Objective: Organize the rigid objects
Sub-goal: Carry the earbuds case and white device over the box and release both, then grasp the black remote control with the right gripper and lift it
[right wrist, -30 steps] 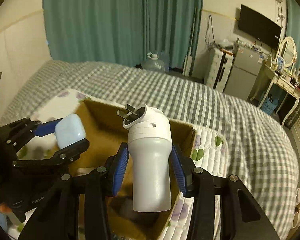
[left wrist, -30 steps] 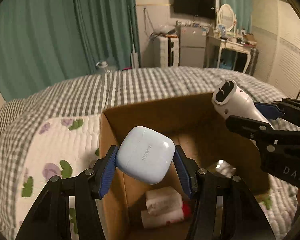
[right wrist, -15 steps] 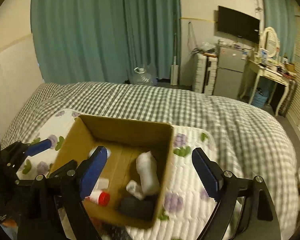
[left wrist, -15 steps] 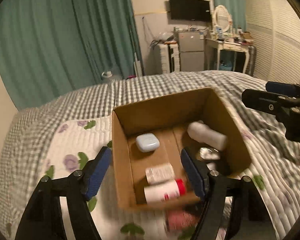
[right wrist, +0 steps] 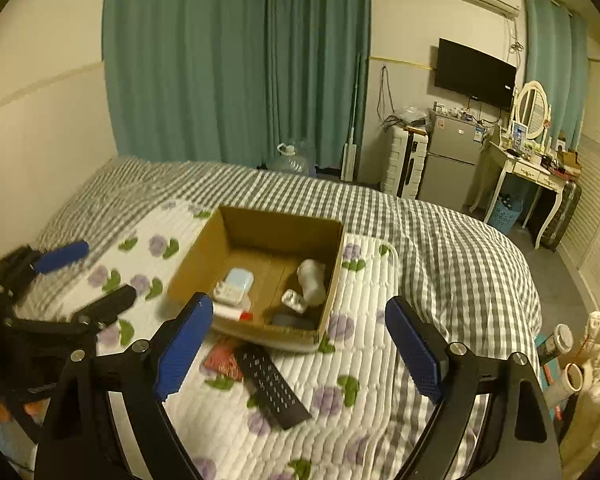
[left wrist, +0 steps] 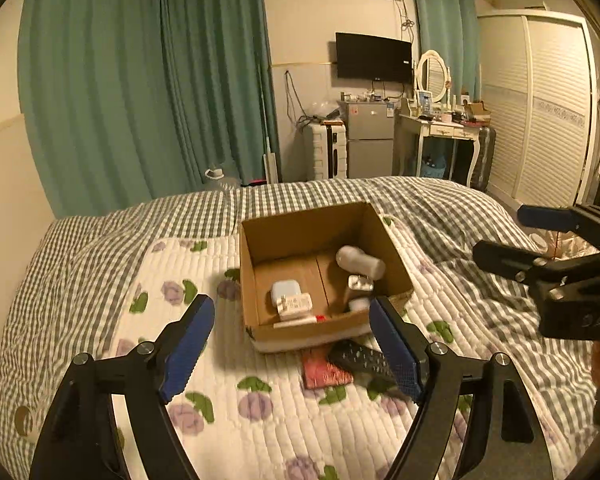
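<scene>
An open cardboard box (left wrist: 296,226) (right wrist: 276,226) stands on the bed. In it lie a pale blue earbud case (left wrist: 285,290) (right wrist: 239,280), a white plug-in device (left wrist: 360,261) (right wrist: 312,280), a white charger (left wrist: 296,304) and a red-capped tube (right wrist: 232,313). A black remote (right wrist: 272,386) (left wrist: 360,358) and a red packet (left wrist: 326,370) (right wrist: 222,358) lie on the quilt in front of the box. My left gripper (left wrist: 290,344) is open and empty, held back from the box. My right gripper (right wrist: 298,346) is open and empty above the remote.
The flowered white quilt (left wrist: 172,320) lies over a grey checked bedspread (right wrist: 440,240). Green curtains, a fridge (left wrist: 370,144) and a dressing table (left wrist: 440,128) stand beyond the bed. Cups and bags (right wrist: 572,364) sit at the right bedside.
Both grippers opened and dropped the earbud case and the white device into the box. Both then pulled back and up, away from the box.
</scene>
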`<state>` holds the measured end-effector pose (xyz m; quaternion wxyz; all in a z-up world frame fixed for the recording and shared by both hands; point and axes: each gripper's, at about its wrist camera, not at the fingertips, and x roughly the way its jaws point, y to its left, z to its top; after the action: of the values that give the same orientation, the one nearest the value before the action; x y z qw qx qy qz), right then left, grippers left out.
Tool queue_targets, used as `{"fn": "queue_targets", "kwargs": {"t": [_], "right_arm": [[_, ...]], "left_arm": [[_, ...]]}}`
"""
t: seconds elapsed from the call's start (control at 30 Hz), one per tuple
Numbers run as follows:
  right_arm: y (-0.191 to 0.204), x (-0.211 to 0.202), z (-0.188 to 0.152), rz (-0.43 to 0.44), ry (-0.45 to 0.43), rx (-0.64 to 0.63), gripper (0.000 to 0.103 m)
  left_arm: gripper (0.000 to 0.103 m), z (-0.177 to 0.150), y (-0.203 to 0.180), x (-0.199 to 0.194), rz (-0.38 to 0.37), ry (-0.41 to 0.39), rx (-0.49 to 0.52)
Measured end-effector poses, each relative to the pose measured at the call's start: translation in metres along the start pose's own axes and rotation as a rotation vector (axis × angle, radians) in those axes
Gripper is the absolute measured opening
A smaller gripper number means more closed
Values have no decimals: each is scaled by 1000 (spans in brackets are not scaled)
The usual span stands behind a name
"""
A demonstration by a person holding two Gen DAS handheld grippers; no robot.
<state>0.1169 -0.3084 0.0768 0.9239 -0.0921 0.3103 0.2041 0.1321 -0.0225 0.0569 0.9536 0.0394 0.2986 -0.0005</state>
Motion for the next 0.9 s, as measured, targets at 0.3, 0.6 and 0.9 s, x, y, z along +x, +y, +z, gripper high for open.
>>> {"fn": "queue_targets", "kwargs": {"t": [0.3,0.6,0.9], "right_arm": [[24,58,-45,40,129,-50,88],[34,178,-99,88,408,-128,88],[29,210,-131,100,491,-76,44]], "left_arm": [[82,-50,19,35,40,82,-36],[82,-95,22,113,64,235,-94],[82,-119,18,146,54,319,-84]]}}
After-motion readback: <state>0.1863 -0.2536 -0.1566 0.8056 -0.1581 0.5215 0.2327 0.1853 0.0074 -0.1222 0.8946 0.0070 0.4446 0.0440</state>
